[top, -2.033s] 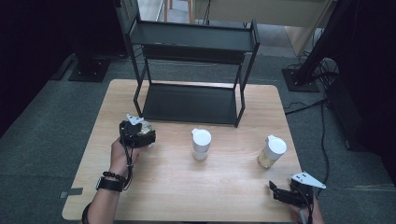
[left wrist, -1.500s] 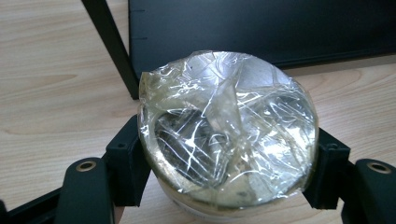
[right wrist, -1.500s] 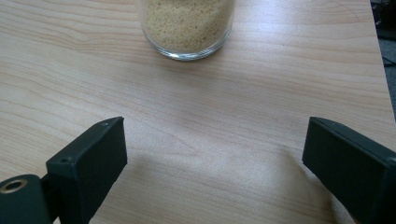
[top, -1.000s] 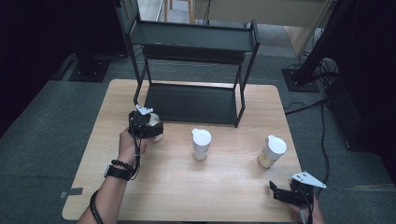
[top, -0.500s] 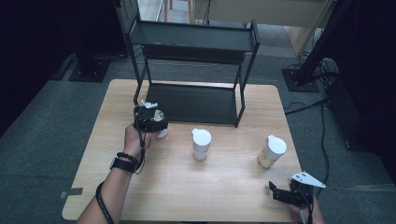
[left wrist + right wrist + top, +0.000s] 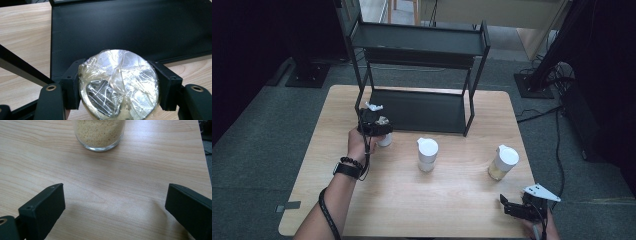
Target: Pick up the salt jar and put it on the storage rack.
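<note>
A small jar (image 6: 120, 100) with crinkled clear film over its top sits between the jaws of my left gripper (image 6: 117, 83). Its jaws have just been closing, and both pads press on the jar's sides. In the high view this gripper (image 6: 380, 131) holds the jar (image 6: 385, 141) just in front of the black rack's lower shelf (image 6: 422, 107), at its left end. My right gripper (image 6: 513, 206) rests open near the table's front right corner. In the right gripper view, its jaws (image 6: 115, 205) stand wide apart over bare wood, short of a glass jar of yellow grains (image 6: 100, 132).
A white-lidded jar (image 6: 427, 154) stands mid-table, and the grain jar (image 6: 503, 162) with a white lid stands to its right. The two-tier black rack has an upper shelf (image 6: 422, 42) and thin legs (image 6: 470, 107). The dark lower shelf (image 6: 130, 27) lies right behind the held jar.
My left hand has moved up and to the right, toward the rack's left front leg, and the small jar has gone with it. The right gripper has stayed put.
</note>
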`<state>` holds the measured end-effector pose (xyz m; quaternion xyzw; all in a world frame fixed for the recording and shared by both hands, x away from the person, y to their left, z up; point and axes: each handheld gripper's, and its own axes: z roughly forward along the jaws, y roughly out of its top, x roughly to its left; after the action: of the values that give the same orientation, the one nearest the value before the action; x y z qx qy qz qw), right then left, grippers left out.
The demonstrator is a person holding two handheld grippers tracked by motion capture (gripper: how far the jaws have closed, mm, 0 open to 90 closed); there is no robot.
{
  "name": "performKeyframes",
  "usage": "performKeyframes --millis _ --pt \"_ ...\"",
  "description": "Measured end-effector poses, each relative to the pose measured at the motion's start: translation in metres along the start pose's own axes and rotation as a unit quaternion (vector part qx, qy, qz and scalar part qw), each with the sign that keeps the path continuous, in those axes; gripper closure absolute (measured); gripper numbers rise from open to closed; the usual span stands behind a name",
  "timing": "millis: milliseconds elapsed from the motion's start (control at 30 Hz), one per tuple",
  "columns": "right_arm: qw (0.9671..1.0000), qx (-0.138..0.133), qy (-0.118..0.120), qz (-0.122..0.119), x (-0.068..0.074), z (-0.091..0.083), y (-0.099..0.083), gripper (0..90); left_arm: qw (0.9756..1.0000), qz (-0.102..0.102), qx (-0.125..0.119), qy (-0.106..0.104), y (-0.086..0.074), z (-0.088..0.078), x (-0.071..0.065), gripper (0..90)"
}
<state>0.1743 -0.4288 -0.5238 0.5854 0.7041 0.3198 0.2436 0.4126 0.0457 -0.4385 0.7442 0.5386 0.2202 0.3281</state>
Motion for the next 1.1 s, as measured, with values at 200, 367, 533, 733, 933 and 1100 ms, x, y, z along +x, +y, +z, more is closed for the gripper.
performKeyframes --millis 200,367,533,733,933,1100 --pt "1.0000 0.001 0.000 0.001 0.000 0.000 0.000 2.4 1.0000 0.003 -0.001 0.000 0.002 0.001 -0.001 35.2" --pt "1.0000 0.002 0.001 0.000 0.000 0.000 0.000 2.4 1.0000 0.006 -0.002 -0.001 0.001 0.001 -0.003 35.1" --pt "1.0000 0.002 0.001 -0.002 0.000 0.000 0.000 2.4 0.9999 0.009 -0.007 0.001 0.003 -0.001 -0.004 35.2" --pt "1.0000 0.002 0.001 -0.002 0.000 0.000 0.000 2.4 0.9999 0.010 -0.007 0.001 0.005 -0.002 -0.004 35.2" --pt "1.0000 0.002 0.001 -0.001 0.000 0.000 0.000 2.4 0.9999 0.010 -0.008 0.001 0.008 -0.002 -0.004 35.2" --pt "1.0000 0.002 0.001 -0.001 0.000 0.000 0.000 2.4 0.9999 0.009 -0.009 0.002 0.012 0.000 -0.003 35.2"
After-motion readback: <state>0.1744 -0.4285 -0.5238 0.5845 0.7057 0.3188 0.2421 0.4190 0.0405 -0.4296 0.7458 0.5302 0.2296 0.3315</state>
